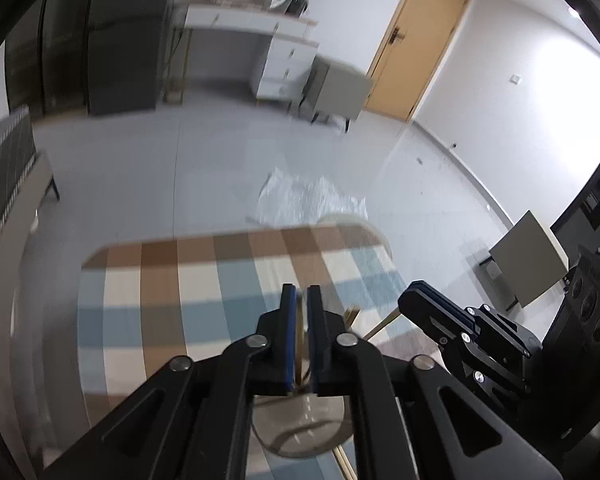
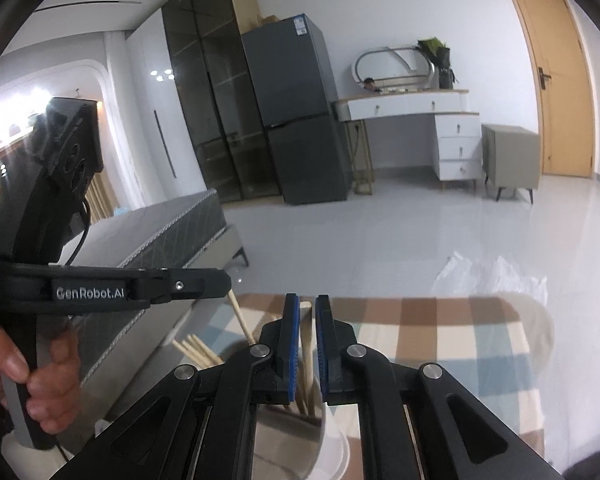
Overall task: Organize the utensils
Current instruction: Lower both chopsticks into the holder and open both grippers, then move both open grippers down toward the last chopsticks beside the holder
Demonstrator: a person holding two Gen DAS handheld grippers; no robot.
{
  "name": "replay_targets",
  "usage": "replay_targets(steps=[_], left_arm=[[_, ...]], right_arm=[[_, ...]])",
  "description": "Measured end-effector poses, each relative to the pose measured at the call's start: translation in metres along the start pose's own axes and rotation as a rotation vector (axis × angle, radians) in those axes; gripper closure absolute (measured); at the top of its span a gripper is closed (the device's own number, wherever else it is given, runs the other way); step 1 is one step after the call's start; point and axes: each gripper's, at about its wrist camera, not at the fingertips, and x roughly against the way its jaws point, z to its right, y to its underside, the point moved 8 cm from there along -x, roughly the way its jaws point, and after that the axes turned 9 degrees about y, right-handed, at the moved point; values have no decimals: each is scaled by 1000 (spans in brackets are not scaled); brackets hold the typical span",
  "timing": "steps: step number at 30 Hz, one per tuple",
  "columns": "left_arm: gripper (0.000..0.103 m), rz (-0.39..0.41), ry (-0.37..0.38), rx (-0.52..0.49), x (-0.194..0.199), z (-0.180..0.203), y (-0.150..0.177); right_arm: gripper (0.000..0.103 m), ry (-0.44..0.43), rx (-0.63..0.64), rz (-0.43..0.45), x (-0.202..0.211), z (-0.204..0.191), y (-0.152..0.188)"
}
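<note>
In the left wrist view my left gripper (image 1: 302, 290) hangs over a pale cup (image 1: 300, 428) on the checked tablecloth (image 1: 160, 300). A thin wooden chopstick (image 1: 299, 344) stands between its blue pads with a slit of room beside it. My right gripper (image 1: 414, 292) comes in from the right, above another chopstick (image 1: 380, 326). In the right wrist view my right gripper (image 2: 307, 300) is slightly open around a chopstick (image 2: 307, 344) that reaches down into the cup (image 2: 334, 448). More chopsticks (image 2: 198, 354) lean out to the left, below my left gripper (image 2: 224, 280).
A person's hand (image 2: 40, 380) holds the left gripper's handle. A white chair back (image 2: 536, 332) stands behind the table's far edge, with crumpled clear plastic (image 1: 312, 200) on the floor beyond. A bed (image 2: 160, 232) lies left of the table.
</note>
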Motion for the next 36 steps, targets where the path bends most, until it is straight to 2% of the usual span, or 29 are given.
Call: replay_targets(steps=[2,3,5,7,14,18,22,25,36], left_arm=[[66,-4,-8,35,4,-6,1],[62,23,-16,46,11,-7,0],[47,66,-26,43,23,-4,-1],[39,103,-60,43,37,-2,-1],[30,148,-120,63,67,3,13],[29,177,-165,56,79,6,24],[25,197,-189,32,93,16,33],[19,234,-207,13,106,24,38],[17,312,-238,-60,135,50,56]], right_arm=[[64,-1,-27,-21,0,7,4],[57,2,-45,-26,3,11,6],[54,-10,-87,-30,9,18,9],[52,4,-97,-27,16,21,10],[37,33,-101,23,58,23,5],[34,47,-100,53,82,23,-1],[19,64,-93,98,109,22,-6],[19,66,-89,125,126,17,-8],[9,75,-94,173,167,9,2]])
